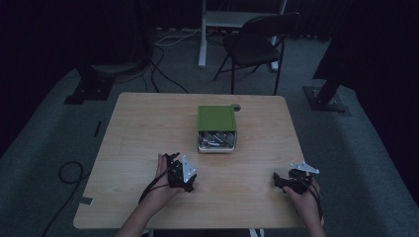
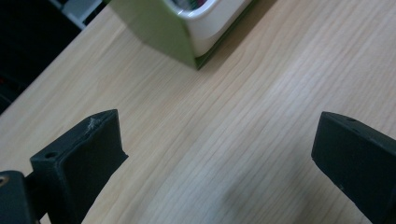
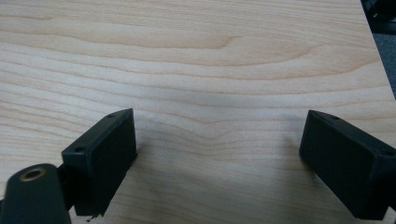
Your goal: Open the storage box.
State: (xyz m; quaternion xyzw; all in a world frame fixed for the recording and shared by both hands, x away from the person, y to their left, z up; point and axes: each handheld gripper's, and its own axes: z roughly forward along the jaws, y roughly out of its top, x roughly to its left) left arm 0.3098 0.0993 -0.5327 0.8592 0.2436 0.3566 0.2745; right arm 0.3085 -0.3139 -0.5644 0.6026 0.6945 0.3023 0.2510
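Note:
A green box (image 1: 216, 117) lies in the middle of the wooden table (image 1: 143, 128), and a white tray (image 1: 217, 142) full of small metallic parts sticks out of its near end. My left gripper (image 1: 179, 170) rests on the table just in front of and left of the box. In the left gripper view it (image 2: 219, 130) is open over bare wood, with the corner of the green box (image 2: 154, 28) and white tray (image 2: 205, 28) ahead. My right gripper (image 1: 282, 181) sits near the table's front right, apart from the box. It (image 3: 219, 126) is open with only wood between its fingers.
A dark folding chair (image 1: 257, 44) and a white stand (image 1: 203, 34) are behind the table. Black stand bases (image 1: 89, 89) (image 1: 326, 98) flank it, and cables (image 1: 163, 64) run over the grey carpet. The table's right edge (image 3: 380, 70) is close to my right gripper.

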